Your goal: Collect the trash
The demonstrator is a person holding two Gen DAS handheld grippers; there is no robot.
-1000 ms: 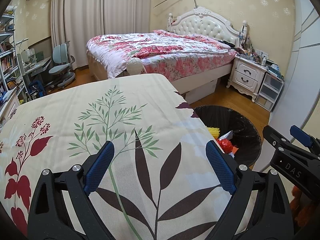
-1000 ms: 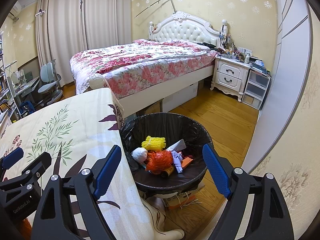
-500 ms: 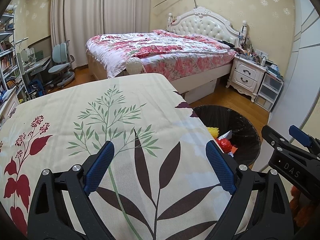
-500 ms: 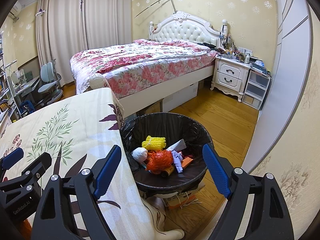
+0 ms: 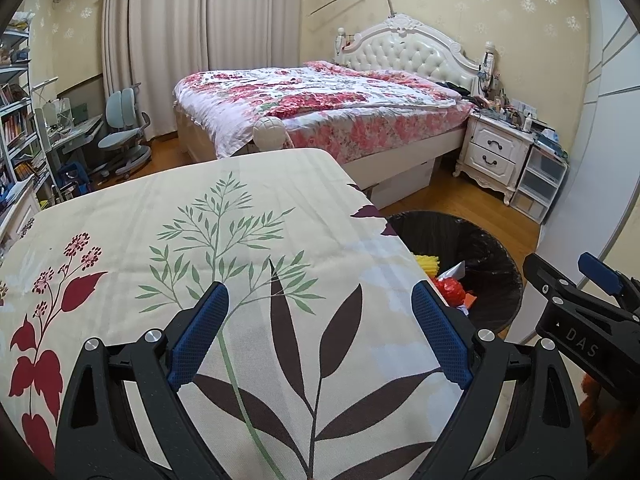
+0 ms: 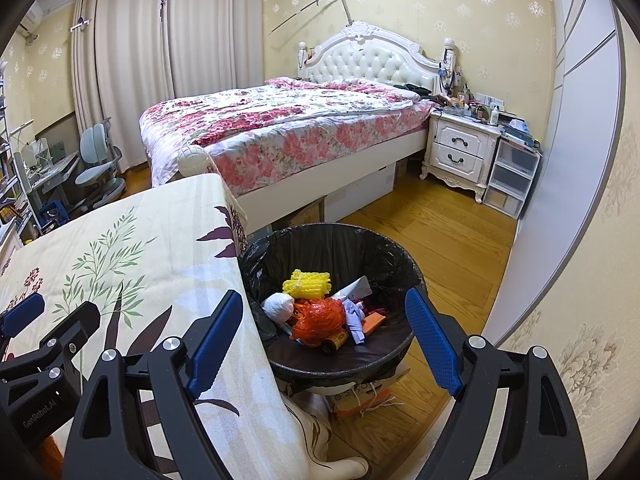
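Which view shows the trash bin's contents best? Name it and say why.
The right wrist view: the trash bin sits open below the right gripper, its pile fully visible. In the left wrist view the tablecloth hides part of the bin.

My target – trash bin [image 6: 404, 264], black-lined, upright beside table edge; inside: yellow bundle [image 6: 307, 282], orange crumpled bag [image 6: 320, 316], white wad [image 6: 279, 307].

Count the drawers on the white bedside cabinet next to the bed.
2. Both are on the front of the white bedside cabinet right of the bed: the upper drawer and the lower drawer directly beneath it, each with a dark handle. None seem hidden.
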